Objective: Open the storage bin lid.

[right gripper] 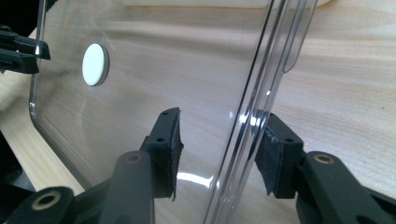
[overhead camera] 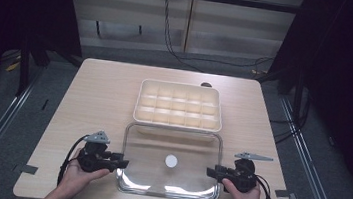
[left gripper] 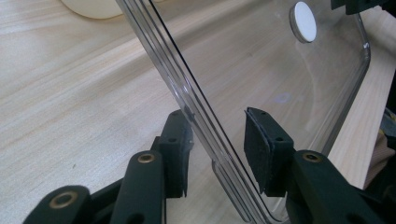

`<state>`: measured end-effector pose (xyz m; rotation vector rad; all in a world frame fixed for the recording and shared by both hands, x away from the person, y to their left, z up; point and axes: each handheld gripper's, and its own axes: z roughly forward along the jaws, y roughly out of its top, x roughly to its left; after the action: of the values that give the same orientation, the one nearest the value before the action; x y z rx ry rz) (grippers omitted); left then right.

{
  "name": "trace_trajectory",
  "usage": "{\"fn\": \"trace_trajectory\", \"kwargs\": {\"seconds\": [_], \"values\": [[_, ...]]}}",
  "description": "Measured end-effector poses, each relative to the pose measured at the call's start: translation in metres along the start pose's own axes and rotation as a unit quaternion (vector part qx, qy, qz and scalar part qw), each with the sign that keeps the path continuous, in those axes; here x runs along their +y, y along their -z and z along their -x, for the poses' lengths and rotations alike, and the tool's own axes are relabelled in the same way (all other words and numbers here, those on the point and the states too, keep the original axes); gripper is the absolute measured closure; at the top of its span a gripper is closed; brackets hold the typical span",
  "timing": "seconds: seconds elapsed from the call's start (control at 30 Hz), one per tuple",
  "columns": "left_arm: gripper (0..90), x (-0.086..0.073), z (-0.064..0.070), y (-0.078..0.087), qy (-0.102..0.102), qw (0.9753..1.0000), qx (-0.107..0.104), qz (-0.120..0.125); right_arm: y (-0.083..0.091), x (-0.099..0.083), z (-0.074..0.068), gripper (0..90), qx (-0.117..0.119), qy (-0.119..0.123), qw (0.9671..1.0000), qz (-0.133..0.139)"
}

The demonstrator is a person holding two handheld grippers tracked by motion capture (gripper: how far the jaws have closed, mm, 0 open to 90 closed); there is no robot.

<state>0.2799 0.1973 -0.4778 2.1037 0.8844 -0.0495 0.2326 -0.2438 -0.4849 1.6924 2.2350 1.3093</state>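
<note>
Item one, the counter: pale wood, and it carries everything we list here.

Item two, the clear lid: a transparent rounded rectangle lying at our near edge, just in front of the tray, its far edge seeming to overlap the tray's near rim.

Item three, the compartment tray: cream, gridded, open-topped, near the counter's middle; we judge the lid belongs over it.

Item four, the left gripper: jaws parted, straddling the lid's left rim, one pad near or at the rim, no clamp yet.

Item five, the right gripper: likewise apart, straddling the opposite rim. We take both sides so the lid can rise level.

Item six, the white disc: a small round button at the lid's centre.
</note>
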Motion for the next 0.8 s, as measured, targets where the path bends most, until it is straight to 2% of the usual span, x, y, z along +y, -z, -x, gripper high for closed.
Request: {"fn": "trace_trajectory", "kwargs": {"seconds": [0.1,0.23,0.33,0.47,0.6,0.8], "values": [[60.1,0.001,-0.002,-0.003,0.001,1.0,0.006,-0.003,-0.002,0.0,0.001,52.2,-0.004,0.001,1.0,-0.005],[61.0,0.002,-0.002,-0.006,-0.009,0.9996,0.024,-0.013,-0.006,0.001,0.003,49.1,-0.015,0.004,0.9998,-0.012],[61.0,0.001,-0.005,-0.008,-0.003,0.9999,0.01,-0.013,-0.008,0.0,0.005,48.0,-0.018,0.002,0.9996,-0.02],[60.8,0.001,-0.005,-0.008,-0.001,0.9998,0.01,-0.016,-0.009,0.001,0.006,46.4,-0.018,0.005,0.9996,-0.022],[59.8,-0.001,-0.006,-0.009,0.003,0.9997,0.006,-0.021,-0.012,0.0,0.004,42.5,-0.029,0.012,0.999,-0.031],[59.5,-0.002,-0.008,-0.01,0.006,0.9997,0.0,-0.022,-0.013,0.0,0.004,41.9,-0.037,0.017,0.9988,-0.026]]}}
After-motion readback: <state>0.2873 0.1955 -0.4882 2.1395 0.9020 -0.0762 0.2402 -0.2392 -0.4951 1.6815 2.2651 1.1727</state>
